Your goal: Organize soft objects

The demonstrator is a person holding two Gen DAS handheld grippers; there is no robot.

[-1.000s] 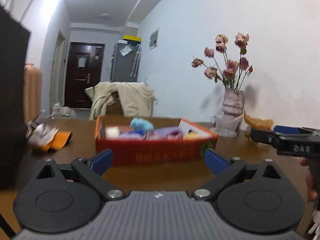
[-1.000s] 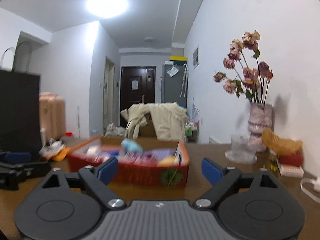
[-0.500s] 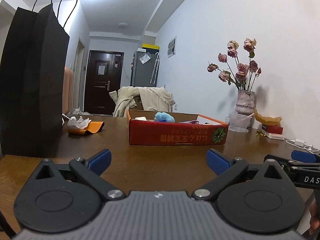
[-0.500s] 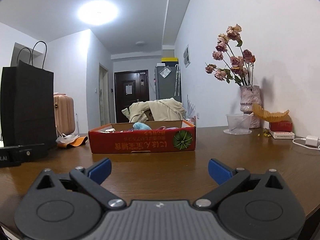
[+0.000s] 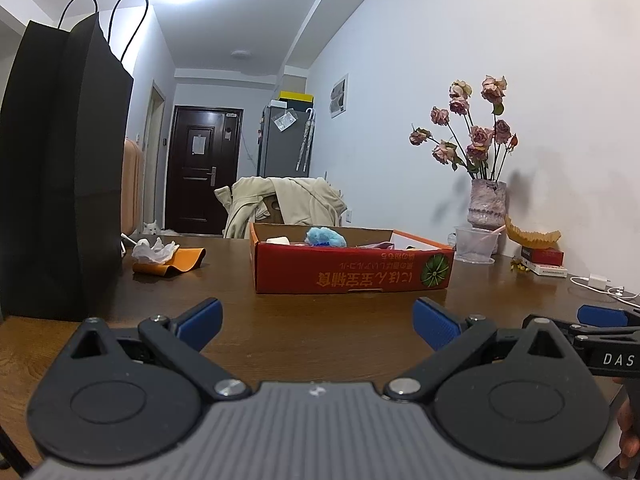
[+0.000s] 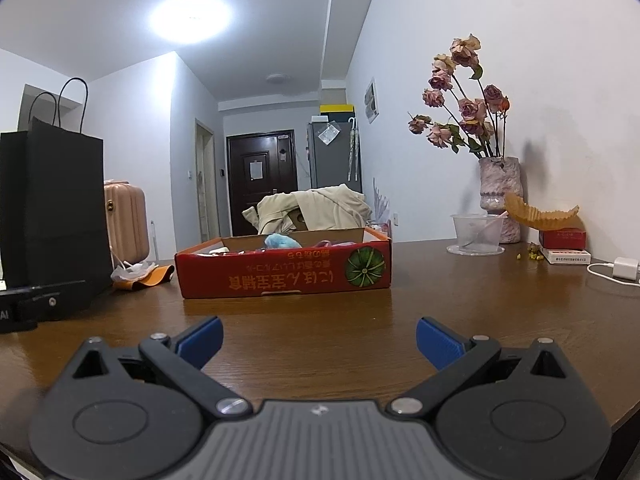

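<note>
You are looking at a red cardboard box (image 5: 352,276), shallow and open-topped, sitting flat on the brown table with its printed green-melon side facing you. A fluffy blue soft toy (image 5: 325,237) is poking above its rim, with pale and pink soft items lying beside it.

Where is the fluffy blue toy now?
The fluffy blue toy lies inside the red cardboard box on the wooden table, near the box's back wall.

Box (image 5: 352,272) sits mid-table (image 5: 320,328), bag (image 5: 60,180) left, vase (image 5: 486,204) right.
</note>
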